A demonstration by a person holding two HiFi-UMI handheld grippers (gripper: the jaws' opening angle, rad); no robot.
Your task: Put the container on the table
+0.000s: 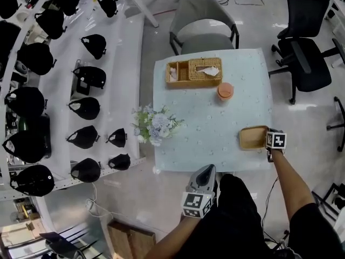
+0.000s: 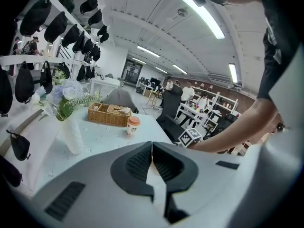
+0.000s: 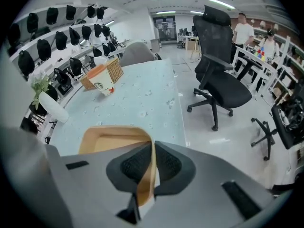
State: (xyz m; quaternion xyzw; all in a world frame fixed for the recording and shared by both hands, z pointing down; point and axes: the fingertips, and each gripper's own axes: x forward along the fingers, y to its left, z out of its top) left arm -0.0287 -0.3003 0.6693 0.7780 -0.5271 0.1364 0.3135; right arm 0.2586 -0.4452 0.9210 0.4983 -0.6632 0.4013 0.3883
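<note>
The right gripper (image 3: 151,167), clamped on one wall of the container (image 1: 252,137), holds it at the table's (image 1: 210,120) near right corner. The left gripper (image 2: 152,163) hangs off the table's near edge, jaws together and empty. The set-down looks to be in hand: the next move calls for seating the base flat on the table, then letting go.

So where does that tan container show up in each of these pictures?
Head view: the tan container is by the near right edge of the table.
Left gripper view: not in it.
Right gripper view: low, left of centre, with its wall pinched in the right gripper.
Shared landmark: the wicker basket at the table's far side, which is in all three views.
</note>
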